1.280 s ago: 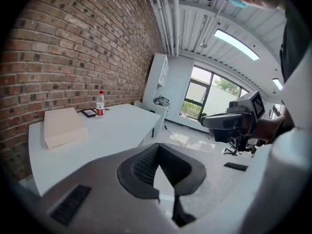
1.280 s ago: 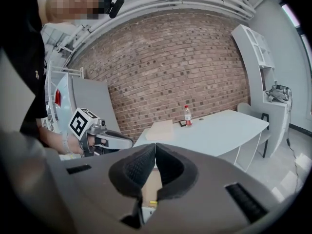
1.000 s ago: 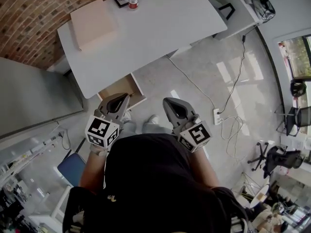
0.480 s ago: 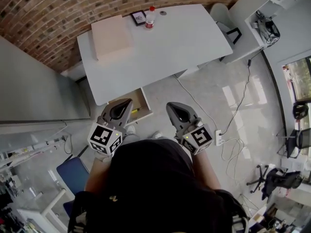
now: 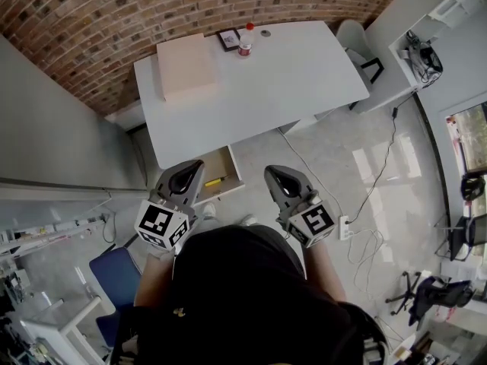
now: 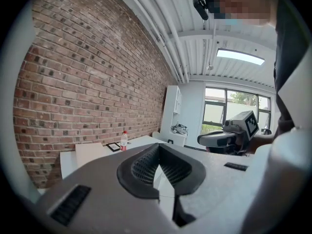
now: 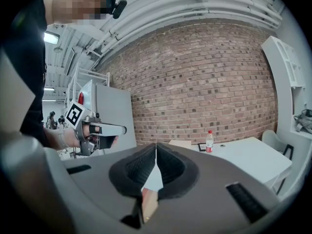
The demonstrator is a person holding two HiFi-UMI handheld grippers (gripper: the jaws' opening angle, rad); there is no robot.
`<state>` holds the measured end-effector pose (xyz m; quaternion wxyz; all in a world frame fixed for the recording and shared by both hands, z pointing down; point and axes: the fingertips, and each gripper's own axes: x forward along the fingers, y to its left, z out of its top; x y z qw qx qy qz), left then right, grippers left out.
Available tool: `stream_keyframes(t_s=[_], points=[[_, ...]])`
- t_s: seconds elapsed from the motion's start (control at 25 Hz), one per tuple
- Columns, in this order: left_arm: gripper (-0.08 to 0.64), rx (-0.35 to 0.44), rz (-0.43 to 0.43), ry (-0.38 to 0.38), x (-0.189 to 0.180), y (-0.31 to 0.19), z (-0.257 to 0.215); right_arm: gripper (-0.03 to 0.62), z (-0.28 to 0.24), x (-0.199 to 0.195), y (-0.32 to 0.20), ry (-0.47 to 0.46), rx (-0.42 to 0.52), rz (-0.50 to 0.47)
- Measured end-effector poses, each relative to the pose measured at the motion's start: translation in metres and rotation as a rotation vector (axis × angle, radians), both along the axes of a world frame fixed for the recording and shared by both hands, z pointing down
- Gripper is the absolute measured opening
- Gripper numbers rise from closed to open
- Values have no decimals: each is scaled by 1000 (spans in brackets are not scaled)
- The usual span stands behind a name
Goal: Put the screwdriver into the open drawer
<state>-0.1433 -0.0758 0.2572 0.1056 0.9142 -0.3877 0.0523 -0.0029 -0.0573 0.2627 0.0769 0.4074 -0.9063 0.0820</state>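
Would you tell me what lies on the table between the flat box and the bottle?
A small black frame lies between the flat box and the bottle, seen in the head view.

Long white table [image 5: 289, 82], far edge along a brick wall [image 5: 114, 21]. Toward the left end, reaching the far edge: a flat beige box [image 5: 185, 65]. Just right of it, along the far edge: a small black-framed picture [image 5: 227, 39], an upright red-capped bottle [image 5: 245, 41] beside it, then a small round grey thing [image 5: 265, 33], too small to tell. Under the near left corner: an open drawer [image 5: 222, 164], a slim yellow screwdriver [image 5: 215, 181] lying inside.
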Motion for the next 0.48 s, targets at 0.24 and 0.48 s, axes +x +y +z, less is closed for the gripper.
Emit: stream_keyframes(t_s=[0.24,0.48], points=[[3,-12,-1,-3,-4,8,4,12,-2,-4,4,-14,-4,9],[3,-15,3,-4,-6,10,7,12,3,-8,10,-17,-12,15]])
